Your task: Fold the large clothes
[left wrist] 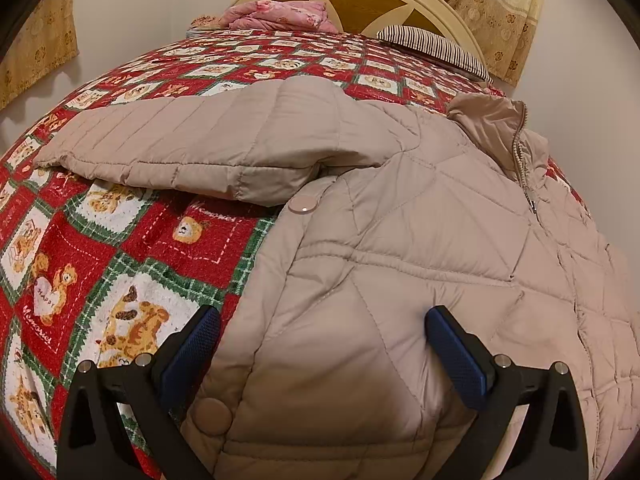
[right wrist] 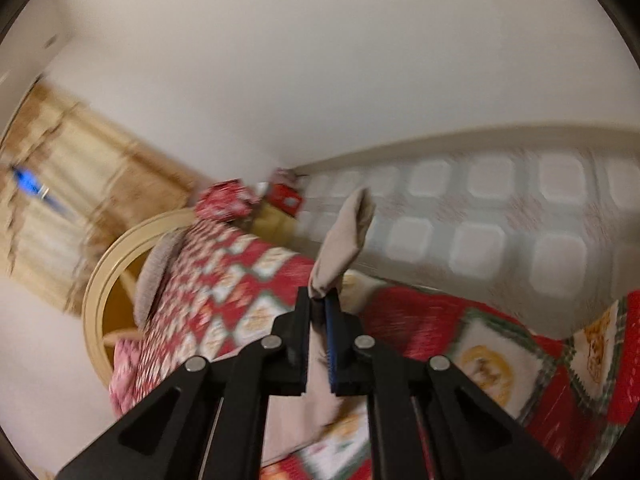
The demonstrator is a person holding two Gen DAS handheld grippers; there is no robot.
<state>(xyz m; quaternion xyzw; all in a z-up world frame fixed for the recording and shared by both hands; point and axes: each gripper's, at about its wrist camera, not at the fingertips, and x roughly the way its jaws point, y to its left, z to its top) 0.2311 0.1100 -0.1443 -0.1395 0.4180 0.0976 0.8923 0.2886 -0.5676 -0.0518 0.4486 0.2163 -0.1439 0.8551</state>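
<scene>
A: The beige jacket (left wrist: 400,240) lies on the bear blanket (left wrist: 120,260). The left gripper (left wrist: 320,344) is wide apart over the hem; the right gripper (right wrist: 319,320) is clamped on a fabric end.

B: Carry that end across slowly — the pink bundle (left wrist: 280,14) and striped pillow (left wrist: 436,46) sit well apart, no obstacle.

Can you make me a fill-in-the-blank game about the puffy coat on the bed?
1. The beige jacket lies on a red blanket printed with teddy ____.
2. The left gripper has its jaws ____ around the jacket's side.
3. The right gripper is ____ on a piece of beige fabric.
4. The jacket's front closes with a ____.

Missing words: bears; open; shut; zipper
</scene>
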